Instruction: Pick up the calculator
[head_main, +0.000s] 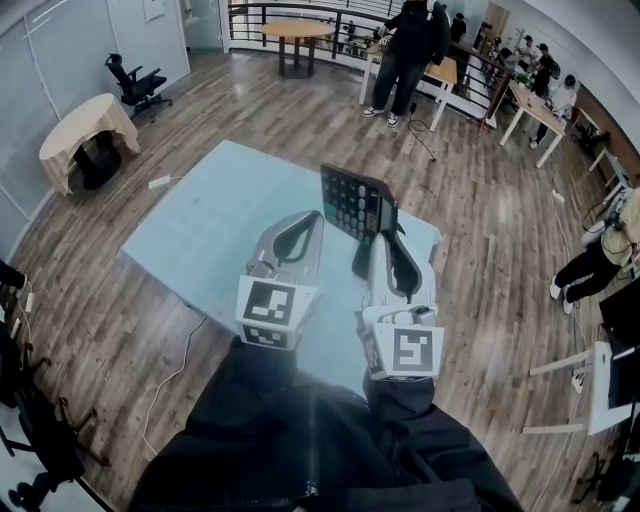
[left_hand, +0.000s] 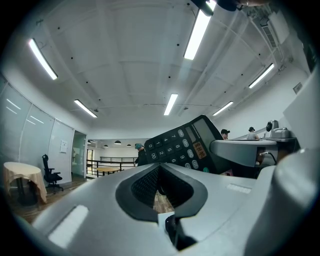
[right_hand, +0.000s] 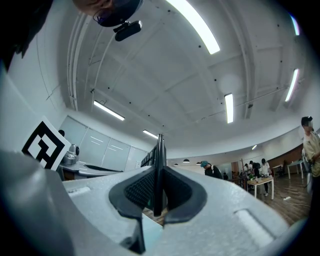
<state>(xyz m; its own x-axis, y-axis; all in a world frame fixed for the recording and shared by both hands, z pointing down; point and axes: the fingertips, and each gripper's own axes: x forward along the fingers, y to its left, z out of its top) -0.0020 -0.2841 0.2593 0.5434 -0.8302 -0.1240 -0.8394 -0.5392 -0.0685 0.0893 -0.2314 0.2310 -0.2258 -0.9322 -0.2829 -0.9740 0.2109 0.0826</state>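
One calculator (head_main: 355, 205) stands on edge, raised off the pale blue surface (head_main: 190, 235), its keypad turned toward 9 o'clock in the head view. It is clamped by its lower edge between the jaws of the right hand-held gripper (head_main: 385, 248), which lies at its 6 o'clock. The left hand-held gripper (head_main: 303, 228) sits just beside the right one, at its 9 o'clock, with its jaws closed on nothing and apart from the calculator.

An open-plan office hall: wood-plank floor (head_main: 500, 230), swivel chair (head_main: 135, 85), glass partition walls (head_main: 50, 60), strip ceiling lights (left_hand: 197, 32), people (head_main: 405, 50) standing by desks (head_main: 527, 104).
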